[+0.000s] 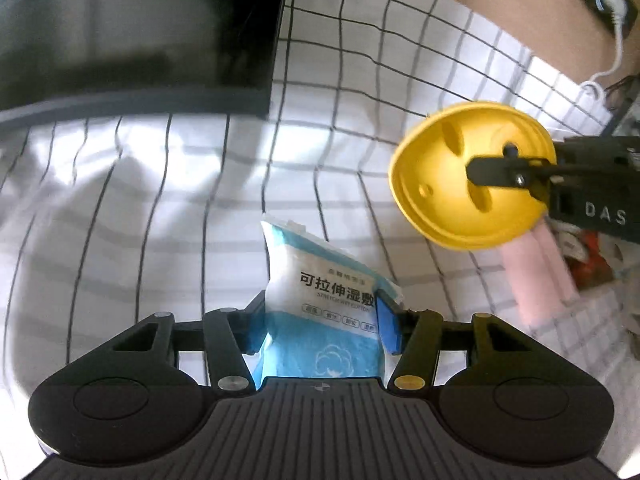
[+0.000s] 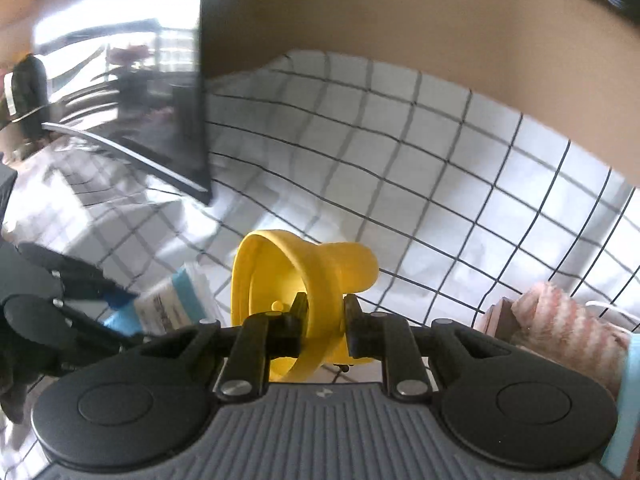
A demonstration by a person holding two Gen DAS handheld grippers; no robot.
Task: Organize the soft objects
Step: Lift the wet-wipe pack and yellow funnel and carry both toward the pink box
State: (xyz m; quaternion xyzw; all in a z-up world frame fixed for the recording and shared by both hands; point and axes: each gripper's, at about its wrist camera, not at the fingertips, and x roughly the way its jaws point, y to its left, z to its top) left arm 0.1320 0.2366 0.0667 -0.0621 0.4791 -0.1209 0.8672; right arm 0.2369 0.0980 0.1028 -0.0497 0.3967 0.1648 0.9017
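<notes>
My left gripper (image 1: 320,320) clamps the blue packet (image 1: 324,304) mid-body; soft, light, will crumple. My right gripper (image 2: 324,316) pinches the yellow cup's (image 2: 304,292) rim at 3 o'clock; flexible, light.

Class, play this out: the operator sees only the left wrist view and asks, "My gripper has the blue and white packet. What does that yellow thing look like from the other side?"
Observer: The yellow object is funnel-shaped: a wide ring with a stubby neck pointing away from the right gripper.
Operator: How is it held?
Observer: One finger sits inside the ring, one outside, pinching its wall.
Operator: What lies right of it?
Observer: A pink and white striped fuzzy roll in a box, by the checked cloth.
</notes>
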